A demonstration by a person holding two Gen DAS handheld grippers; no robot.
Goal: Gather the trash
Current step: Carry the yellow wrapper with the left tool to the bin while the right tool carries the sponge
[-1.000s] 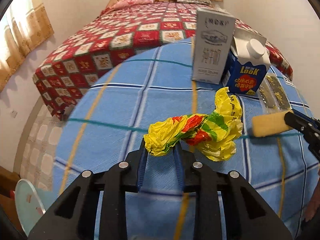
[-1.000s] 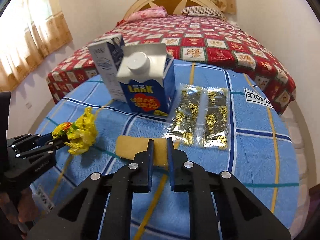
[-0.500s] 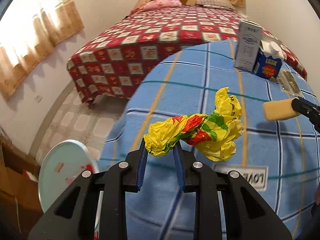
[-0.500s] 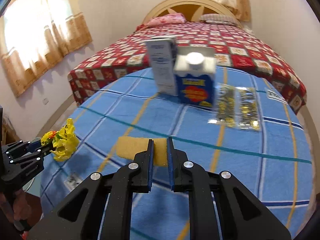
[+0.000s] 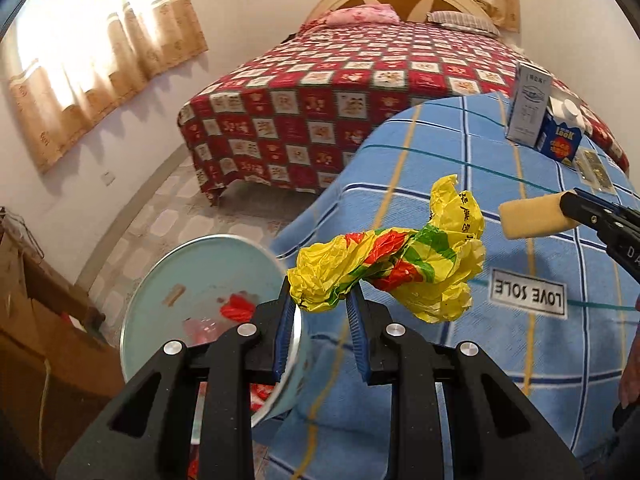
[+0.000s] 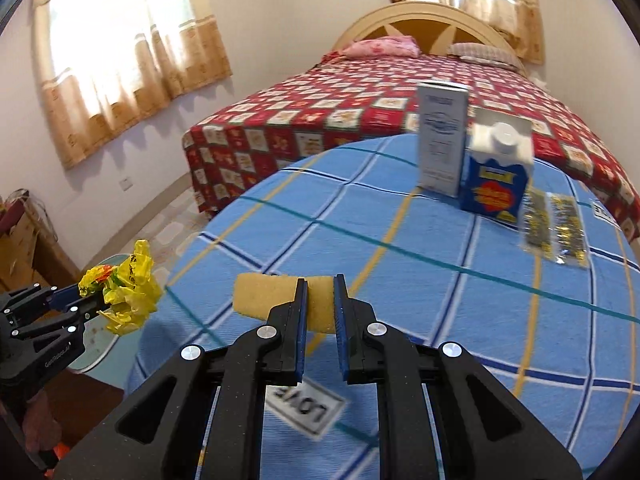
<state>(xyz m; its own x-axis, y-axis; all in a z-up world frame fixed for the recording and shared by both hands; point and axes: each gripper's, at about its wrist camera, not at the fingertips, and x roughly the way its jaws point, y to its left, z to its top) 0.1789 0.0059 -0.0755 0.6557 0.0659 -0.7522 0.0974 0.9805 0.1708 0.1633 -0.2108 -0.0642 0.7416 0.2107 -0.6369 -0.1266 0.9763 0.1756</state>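
I have the left gripper (image 5: 320, 300) pinching the crumpled wrapper (image 5: 392, 268), the bin (image 5: 208, 308) just below-left; right gripper (image 6: 320, 300) clamps the sponge (image 6: 276, 300); two cartons (image 6: 472, 164) and packets (image 6: 556, 228) remain far ahead

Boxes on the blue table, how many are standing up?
2. The tall white carton stands at the table's far side by the bed, and the blue carton with a white cap stands just right of it. None seem hidden.
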